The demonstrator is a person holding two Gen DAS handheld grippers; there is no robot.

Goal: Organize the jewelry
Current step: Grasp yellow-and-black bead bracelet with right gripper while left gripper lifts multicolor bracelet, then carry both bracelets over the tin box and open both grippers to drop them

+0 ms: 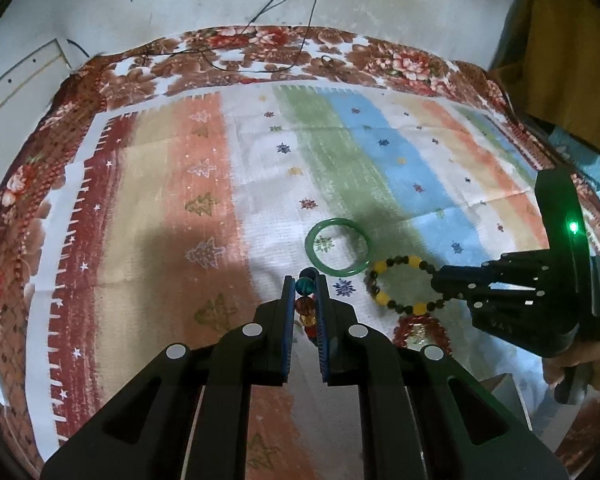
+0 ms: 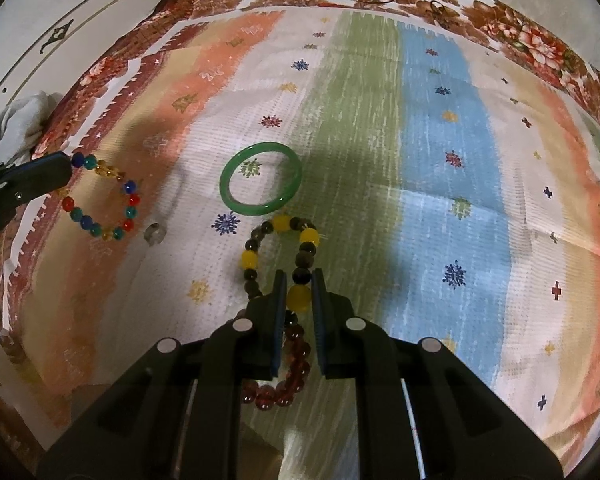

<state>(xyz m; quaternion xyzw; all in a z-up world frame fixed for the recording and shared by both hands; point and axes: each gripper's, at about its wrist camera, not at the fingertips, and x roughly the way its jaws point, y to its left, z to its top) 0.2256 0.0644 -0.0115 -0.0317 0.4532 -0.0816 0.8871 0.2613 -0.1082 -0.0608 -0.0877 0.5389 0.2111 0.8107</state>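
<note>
My left gripper (image 1: pixel 305 280) is shut on a multicoloured bead bracelet (image 1: pixel 305 286), pinching a few beads at one side. In the right wrist view that bracelet (image 2: pixel 133 200) hangs as a loop from the left gripper (image 2: pixel 68 162). The right gripper (image 2: pixel 299 276) is shut on a yellow-and-dark bead bracelet (image 2: pixel 288 223), with a yellow bead between its pads. Seen from the left, the right gripper (image 1: pixel 436 280) grips that bracelet (image 1: pixel 380 267) at its right side. A green bangle (image 1: pixel 342 272) (image 2: pixel 256 210) lies flat just beyond both. A dark red bead bracelet (image 1: pixel 420 330) (image 2: pixel 296 360) lies under the right gripper.
Everything rests on a striped, patterned cloth (image 1: pixel 204 220) over a floral bedspread (image 1: pixel 400 60). A small grey ring-like piece (image 2: pixel 155 233) lies near the multicoloured bracelet. A grey rag (image 2: pixel 16 120) sits at the left edge. A black cable (image 1: pixel 300 40) trails across the far edge.
</note>
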